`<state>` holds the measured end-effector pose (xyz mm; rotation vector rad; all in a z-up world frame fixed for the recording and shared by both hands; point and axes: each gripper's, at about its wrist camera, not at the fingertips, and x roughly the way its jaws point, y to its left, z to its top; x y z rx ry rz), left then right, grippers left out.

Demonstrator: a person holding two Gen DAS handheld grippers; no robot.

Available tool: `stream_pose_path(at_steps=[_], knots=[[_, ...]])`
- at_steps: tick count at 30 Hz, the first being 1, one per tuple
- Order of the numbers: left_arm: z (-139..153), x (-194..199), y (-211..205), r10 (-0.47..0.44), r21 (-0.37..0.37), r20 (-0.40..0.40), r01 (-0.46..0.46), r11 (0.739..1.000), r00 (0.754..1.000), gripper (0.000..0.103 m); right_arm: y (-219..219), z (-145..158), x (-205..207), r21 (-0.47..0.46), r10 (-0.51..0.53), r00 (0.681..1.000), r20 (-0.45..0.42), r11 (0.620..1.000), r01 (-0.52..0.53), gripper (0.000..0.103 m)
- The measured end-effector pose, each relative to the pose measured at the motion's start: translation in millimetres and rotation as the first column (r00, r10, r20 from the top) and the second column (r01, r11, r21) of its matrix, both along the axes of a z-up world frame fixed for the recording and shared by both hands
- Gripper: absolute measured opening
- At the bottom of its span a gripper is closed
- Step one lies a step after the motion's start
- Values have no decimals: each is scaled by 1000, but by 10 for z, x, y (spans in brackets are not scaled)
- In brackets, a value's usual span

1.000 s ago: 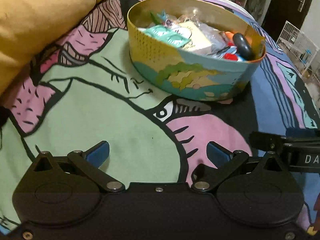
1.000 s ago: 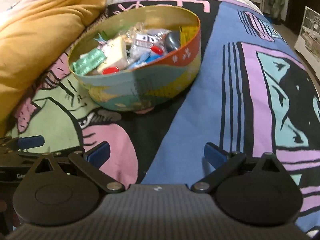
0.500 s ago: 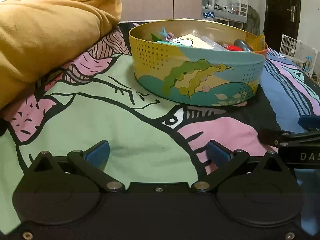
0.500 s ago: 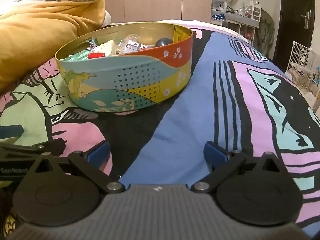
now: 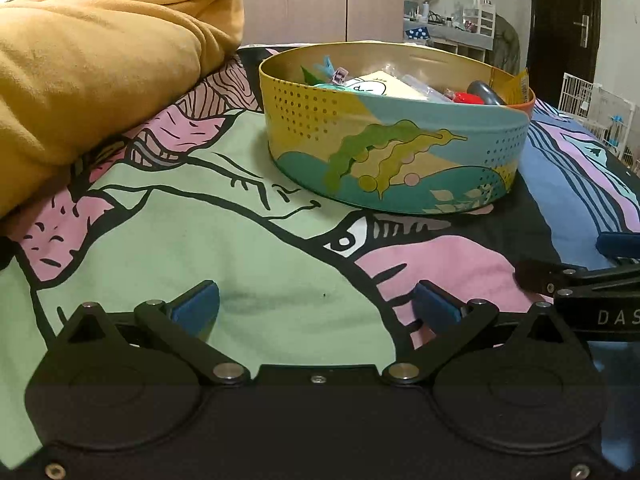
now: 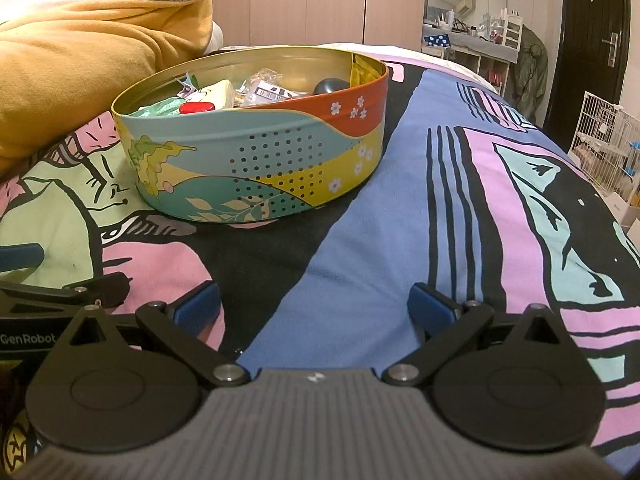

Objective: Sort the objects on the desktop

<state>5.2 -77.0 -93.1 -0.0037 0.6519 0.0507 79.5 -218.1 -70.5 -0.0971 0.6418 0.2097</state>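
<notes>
Down low on the patterned bedspread (image 5: 248,264), the left gripper (image 5: 316,306) and right gripper (image 6: 315,307) both sat spread wide, holding nothing. Sorting looked finished or paused; any next move meant reaching forward, up over the rim. Ahead stood the round tin (image 5: 400,160), full of small items. Only the right view showed its red flowered side (image 6: 344,110).

The tin (image 5: 400,152) wall hides most of its contents; the other hand-held gripper (image 5: 592,284) is cut off by the edge.
</notes>
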Motion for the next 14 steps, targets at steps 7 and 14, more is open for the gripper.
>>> stream_pose_path(at_steps=[7, 14], knots=[[1, -1, 1, 0, -1, 0, 0, 1000, 1000, 103, 2, 0, -2, 0, -1, 1000, 1, 1000, 1, 103], [14, -11, -13, 2, -1, 3, -2, 1000, 1000, 103, -6, 0, -2, 3, -1, 1000, 2, 1000, 1, 103]])
